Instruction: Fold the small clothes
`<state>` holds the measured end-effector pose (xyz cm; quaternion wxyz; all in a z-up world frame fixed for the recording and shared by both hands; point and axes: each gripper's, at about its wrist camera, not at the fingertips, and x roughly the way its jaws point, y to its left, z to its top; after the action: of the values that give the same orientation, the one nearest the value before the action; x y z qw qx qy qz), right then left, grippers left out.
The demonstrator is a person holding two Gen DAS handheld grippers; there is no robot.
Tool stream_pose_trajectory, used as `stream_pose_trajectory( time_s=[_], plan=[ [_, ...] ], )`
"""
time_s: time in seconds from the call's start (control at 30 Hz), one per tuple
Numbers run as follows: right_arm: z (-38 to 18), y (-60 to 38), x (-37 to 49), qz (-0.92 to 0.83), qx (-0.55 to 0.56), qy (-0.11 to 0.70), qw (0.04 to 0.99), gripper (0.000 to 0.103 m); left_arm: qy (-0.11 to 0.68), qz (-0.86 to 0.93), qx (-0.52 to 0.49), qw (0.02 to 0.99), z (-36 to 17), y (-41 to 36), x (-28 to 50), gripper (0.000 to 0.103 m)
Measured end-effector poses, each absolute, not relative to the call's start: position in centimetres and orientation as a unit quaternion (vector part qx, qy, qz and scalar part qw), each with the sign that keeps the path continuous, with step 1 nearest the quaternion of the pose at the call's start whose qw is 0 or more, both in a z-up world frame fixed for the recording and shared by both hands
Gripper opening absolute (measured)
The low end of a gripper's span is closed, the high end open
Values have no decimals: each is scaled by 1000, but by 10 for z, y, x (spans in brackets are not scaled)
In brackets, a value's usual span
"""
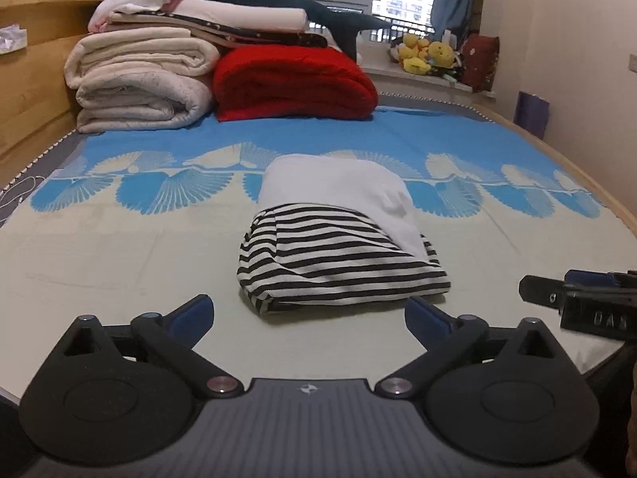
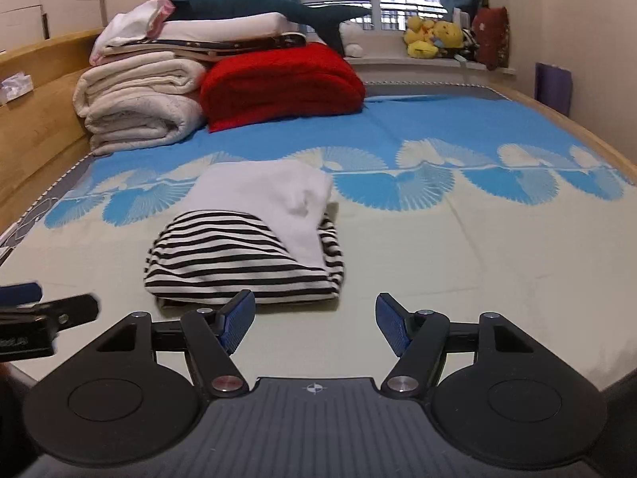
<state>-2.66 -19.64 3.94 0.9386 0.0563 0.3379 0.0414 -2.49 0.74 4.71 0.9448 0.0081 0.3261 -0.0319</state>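
A small garment [image 1: 338, 255], striped black and white with a white part [image 1: 350, 187] lying over its far half, rests folded into a compact bundle on the cream and blue bed sheet [image 1: 119, 247]. My left gripper [image 1: 306, 308] is open just in front of the bundle's near edge, its blue pads [image 1: 191, 314] apart and holding nothing. In the right wrist view the same garment [image 2: 239, 255] lies ahead and to the left of my right gripper [image 2: 314, 304]. That gripper is also open and holds nothing, with bare sheet [image 2: 477, 263] between its fingers.
Rolled cream quilts [image 1: 139, 79], a red blanket [image 1: 290, 79] and folded linens are stacked at the far left of the bed. A wooden bed frame [image 1: 32, 91] runs along the left. Yellow plush toys [image 1: 426, 53] sit on the windowsill. The bed's right edge [image 1: 557, 159] borders a wall.
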Motion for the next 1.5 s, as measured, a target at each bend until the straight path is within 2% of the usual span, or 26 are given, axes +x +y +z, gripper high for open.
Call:
stream_pose_trajectory(
  time_s=[0.5,1.5],
  plan=[
    [26,-162,-12,70,7,346,936,69,349,-30,6,937,26,3,-5,102],
    [27,-164,-11,72,8,344,936,69,353,-28,5,935,22,7,0,102]
  ],
)
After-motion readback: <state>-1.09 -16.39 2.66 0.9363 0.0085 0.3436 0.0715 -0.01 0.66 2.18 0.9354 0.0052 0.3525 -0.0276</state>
